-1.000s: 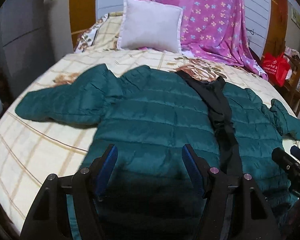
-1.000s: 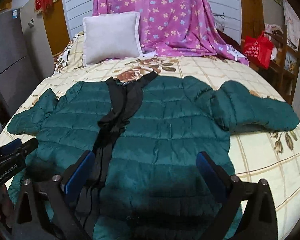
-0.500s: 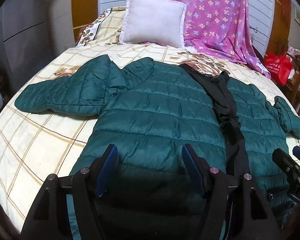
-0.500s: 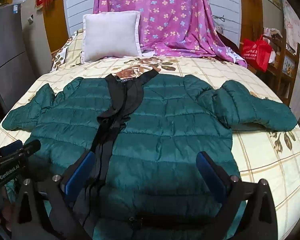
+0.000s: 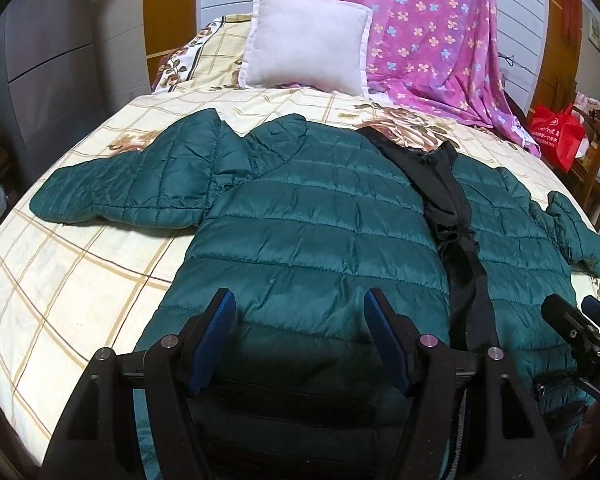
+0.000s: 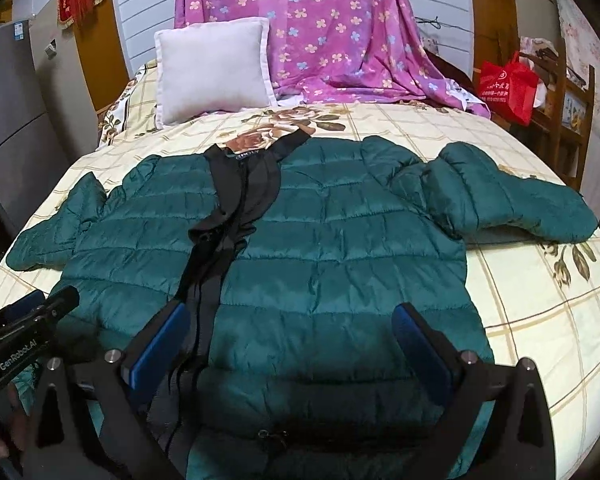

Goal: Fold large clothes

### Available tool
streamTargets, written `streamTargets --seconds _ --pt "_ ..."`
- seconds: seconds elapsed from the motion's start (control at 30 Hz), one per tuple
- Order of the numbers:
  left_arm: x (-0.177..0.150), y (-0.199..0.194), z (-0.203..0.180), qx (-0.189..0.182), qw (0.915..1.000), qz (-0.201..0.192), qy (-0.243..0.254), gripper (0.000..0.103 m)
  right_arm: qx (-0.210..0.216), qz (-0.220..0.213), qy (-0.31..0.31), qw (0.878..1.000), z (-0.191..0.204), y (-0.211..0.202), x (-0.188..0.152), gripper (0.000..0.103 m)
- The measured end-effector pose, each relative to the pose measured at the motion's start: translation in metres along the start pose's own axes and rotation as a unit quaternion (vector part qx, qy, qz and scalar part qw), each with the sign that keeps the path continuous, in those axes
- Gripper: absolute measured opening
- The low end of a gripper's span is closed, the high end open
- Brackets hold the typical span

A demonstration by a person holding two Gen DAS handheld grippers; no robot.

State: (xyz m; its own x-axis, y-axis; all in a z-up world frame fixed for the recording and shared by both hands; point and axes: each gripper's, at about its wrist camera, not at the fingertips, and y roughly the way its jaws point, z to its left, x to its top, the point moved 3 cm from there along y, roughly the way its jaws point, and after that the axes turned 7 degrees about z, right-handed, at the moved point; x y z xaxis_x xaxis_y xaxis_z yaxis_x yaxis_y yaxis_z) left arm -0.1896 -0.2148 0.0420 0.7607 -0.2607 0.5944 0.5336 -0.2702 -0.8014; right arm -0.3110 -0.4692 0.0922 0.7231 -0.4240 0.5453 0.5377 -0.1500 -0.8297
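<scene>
Green jacket [image 5: 320, 232] spread flat on bed [image 5: 60, 288], front up, sleeves out sideways, collar toward pillow [image 5: 306, 40]. Left gripper [image 5: 300, 312] spread wide above jacket hem, holding nothing. Right gripper [image 6: 292, 328] likewise spread, above hem.

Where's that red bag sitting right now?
The red bag sits off the bed's far right corner in the right wrist view, by wooden furniture, right of the pink floral sheet.
</scene>
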Motion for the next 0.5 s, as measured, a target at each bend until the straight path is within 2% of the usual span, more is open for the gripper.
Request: streamTargets --seconds 0.5 --pt "-0.0016 -0.0013 -0.0019 0.004 1.0000 -0.003 0.007 0.043 -0.008 0.000 -0.008 1.000 0.0051 0.0015 -0.0046 0.102"
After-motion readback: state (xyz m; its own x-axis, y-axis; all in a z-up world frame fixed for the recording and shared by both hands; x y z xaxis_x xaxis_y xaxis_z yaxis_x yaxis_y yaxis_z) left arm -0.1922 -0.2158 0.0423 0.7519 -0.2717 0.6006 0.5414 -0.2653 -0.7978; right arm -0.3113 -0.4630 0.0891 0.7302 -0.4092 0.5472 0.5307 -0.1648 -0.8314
